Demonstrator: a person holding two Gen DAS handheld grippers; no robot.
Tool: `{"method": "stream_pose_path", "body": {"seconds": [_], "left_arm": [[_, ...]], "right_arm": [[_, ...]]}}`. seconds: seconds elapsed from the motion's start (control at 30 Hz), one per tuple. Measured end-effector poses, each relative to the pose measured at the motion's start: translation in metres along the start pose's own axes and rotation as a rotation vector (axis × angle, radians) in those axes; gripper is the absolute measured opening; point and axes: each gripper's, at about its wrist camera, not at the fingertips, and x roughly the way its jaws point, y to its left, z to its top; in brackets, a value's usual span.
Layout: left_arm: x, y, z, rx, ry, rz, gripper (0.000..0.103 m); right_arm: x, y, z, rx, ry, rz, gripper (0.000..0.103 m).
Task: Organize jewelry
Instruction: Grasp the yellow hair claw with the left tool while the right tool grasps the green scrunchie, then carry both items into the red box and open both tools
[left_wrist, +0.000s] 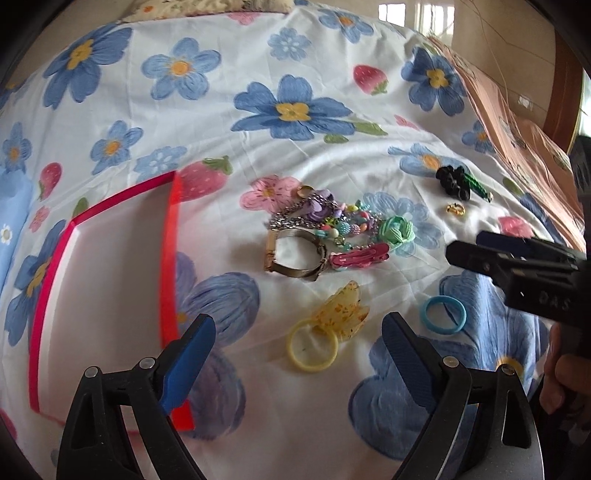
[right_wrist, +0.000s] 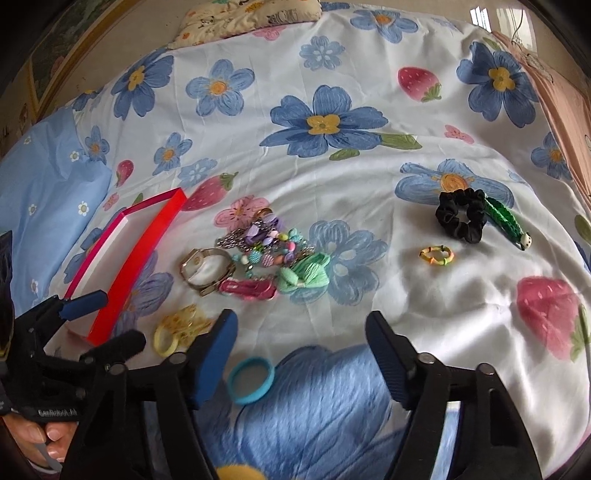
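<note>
Jewelry (left_wrist: 325, 229) seemingly beyond open fingers (left_wrist: 188, 350)

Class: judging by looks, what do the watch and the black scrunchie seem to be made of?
Watch: likely metal, polished; its mesh band glints silver and gold.
Black scrunchie: fabric, matte; gathered in soft ruffled folds, no shine.

**Jewelry on a floral bedsheet, right wrist view**

Landmark: jewelry heap (right_wrist: 258, 258). Left of it, a red-rimmed tray (right_wrist: 140, 254); right and well apart, a black scrunchie (right_wrist: 460, 216) touching a green clip (right_wrist: 506, 221). Nearer the camera, a blue ring (right_wrist: 251, 380) lies beside the right gripper (right_wrist: 299, 354), jaws apart, nothing between.
</note>
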Motion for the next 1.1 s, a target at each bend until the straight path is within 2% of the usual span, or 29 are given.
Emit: {"method": "stream_pose_path", "body": {"seconds": [0.07,0.13,0.27,0.37,0.43,0.47,0.53,0.6,0.63,0.77,1.1], "left_arm": [[0.007,-0.003,0.004,0.016,0.008,0.001,0.091],[0.018,-0.007,0.008,0.038,0.024,0.0,0.084],[0.035,-0.008,0.013,0.041,0.054,-0.007,0.078],[0.042,-0.008,0.016,0.037,0.064,-0.025,0.068],[0.046,-0.006,0.019,0.033,0.068,-0.038,0.055],[0.048,-0.006,0.02,0.03,0.071,-0.046,0.051],[0.05,-0.004,0.021,0.015,0.078,-0.08,0.035],[0.052,0.0,0.022,-0.001,0.078,-0.101,0.031],[0.051,0.001,0.022,-0.003,0.075,-0.102,0.03],[0.046,0.002,0.02,-0.001,0.05,-0.091,0.027],[0.007,0.023,0.016,-0.099,-0.021,-0.134,0.026]], "right_arm": [[0.008,-0.003,0.005,0.004,0.015,0.004,0.062],[0.017,-0.005,0.01,0.008,0.032,0.007,0.059],[0.036,-0.008,0.019,0.016,0.066,0.011,0.051],[0.05,-0.01,0.024,0.024,0.091,0.008,0.047],[0.059,-0.011,0.027,0.027,0.103,0.006,0.043],[0.063,-0.011,0.028,0.028,0.111,0.004,0.039],[0.072,-0.012,0.029,0.029,0.127,0.002,0.028],[0.077,-0.013,0.029,0.031,0.137,-0.004,0.018],[0.078,-0.013,0.028,0.03,0.134,-0.01,0.012],[0.07,-0.016,0.027,0.047,0.113,0.014,0.006],[0.031,-0.008,0.03,0.053,0.031,0.07,0.005]]}}
